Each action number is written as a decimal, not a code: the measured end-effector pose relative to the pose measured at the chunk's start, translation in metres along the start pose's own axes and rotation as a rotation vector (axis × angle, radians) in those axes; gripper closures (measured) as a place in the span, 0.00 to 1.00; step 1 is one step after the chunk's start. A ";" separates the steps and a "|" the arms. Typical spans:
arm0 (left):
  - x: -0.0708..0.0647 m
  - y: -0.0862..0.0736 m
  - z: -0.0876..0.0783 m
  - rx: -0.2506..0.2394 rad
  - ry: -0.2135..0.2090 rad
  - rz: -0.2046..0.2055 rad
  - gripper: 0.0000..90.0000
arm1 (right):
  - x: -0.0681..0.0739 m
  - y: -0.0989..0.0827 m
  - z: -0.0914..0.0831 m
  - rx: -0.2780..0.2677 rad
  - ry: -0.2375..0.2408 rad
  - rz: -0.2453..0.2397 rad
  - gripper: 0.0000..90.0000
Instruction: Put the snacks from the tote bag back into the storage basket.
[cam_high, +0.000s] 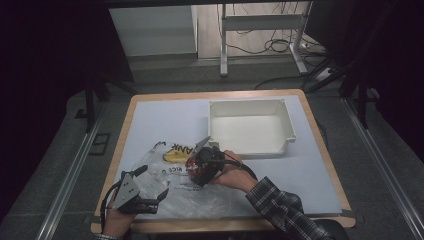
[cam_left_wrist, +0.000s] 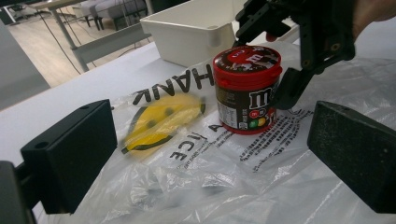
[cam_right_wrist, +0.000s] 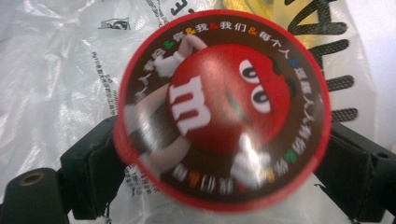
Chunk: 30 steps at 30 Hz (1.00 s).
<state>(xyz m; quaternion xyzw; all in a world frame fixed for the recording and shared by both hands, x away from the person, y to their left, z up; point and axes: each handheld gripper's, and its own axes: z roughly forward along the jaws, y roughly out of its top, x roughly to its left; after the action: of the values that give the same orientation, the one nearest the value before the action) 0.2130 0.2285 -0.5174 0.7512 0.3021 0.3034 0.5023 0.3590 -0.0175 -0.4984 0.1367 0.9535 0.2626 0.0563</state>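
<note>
Seen from above, a wooden-edged table (cam_high: 120, 145) w/ a pale blue-white top holds a white open bin (cam_high: 251, 126) toward the far right and a crumpled clear plastic bag (cam_high: 165, 187) spread across the near left. The bag has black lettering and a yellow smiley face (cam_high: 176, 157) printed on it. Standing upright on the bag, near the table's centre, is a small candy jar (cam_left_wrist: 246, 88): red lid, dark brown label, a red cartoon character on top. The right gripper (cam_high: 204, 162), held by a hand in a plaid sleeve (cam_high: 282, 207), comes down over the jar from above; in the right gripper view its two black jaws sit on either side of the jar, below the lid's rim, opened about as wide as the jar. The lid hides the pads, so contact can't be confirmed and I can't tell if it's gripping. From the left gripper view, one of those jaws looks to be against the jar's side. The left gripper (cam_high: 148, 200) is at the near left edge, low over the bag, jaws spread wide w/ nothing between them, pointing toward the jar but well apart from it. The bin sits just beyond the jar, empty inside as far as visible.
</note>
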 end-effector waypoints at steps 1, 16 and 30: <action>0.000 0.000 0.000 0.001 -0.001 0.001 0.01 | -0.001 0.001 0.002 0.009 0.002 0.001 0.12; -0.001 0.000 0.000 0.008 0.002 0.014 0.02 | 0.005 0.022 0.021 0.121 -0.028 -0.048 0.23; -0.001 0.000 0.001 0.015 0.004 0.025 0.02 | 0.003 0.027 0.020 0.125 -0.013 -0.026 0.28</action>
<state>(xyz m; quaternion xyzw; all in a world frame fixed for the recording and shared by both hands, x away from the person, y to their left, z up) 0.2127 0.2272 -0.5181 0.7580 0.2961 0.3089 0.4923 0.3664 0.0151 -0.5018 0.1290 0.9694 0.2011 0.0572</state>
